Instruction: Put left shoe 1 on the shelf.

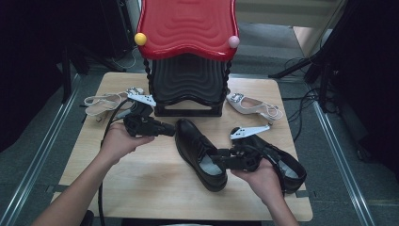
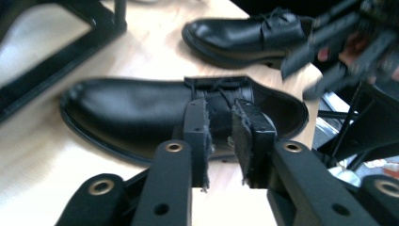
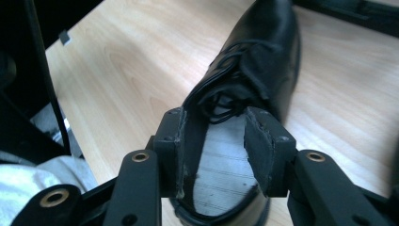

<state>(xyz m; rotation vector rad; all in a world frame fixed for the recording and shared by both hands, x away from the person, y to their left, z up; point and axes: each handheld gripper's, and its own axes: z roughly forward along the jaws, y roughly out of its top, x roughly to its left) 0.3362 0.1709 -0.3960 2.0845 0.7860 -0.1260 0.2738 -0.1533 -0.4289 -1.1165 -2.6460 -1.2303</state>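
Right tool (image 1: 217, 157) sits at the heel opening of the black shoe (image 1: 200, 153) mid-surface, jaws apart w/ the shoe's rim between them, not clamped. Left tool (image 1: 170, 129) hovers just left of that shoe's toe, jaws slightly parted, gripping nothing. 2nd black shoe (image 1: 282, 162) lies right, under the right hand (image 1: 261, 179). Far side: red-and-black rack (image 1: 188, 52) blocks the far-centre edge; pale sandal (image 1: 254, 106) to its right, another (image 1: 106, 101) to its left. Wooden surface (image 1: 141, 188) bare near the front.
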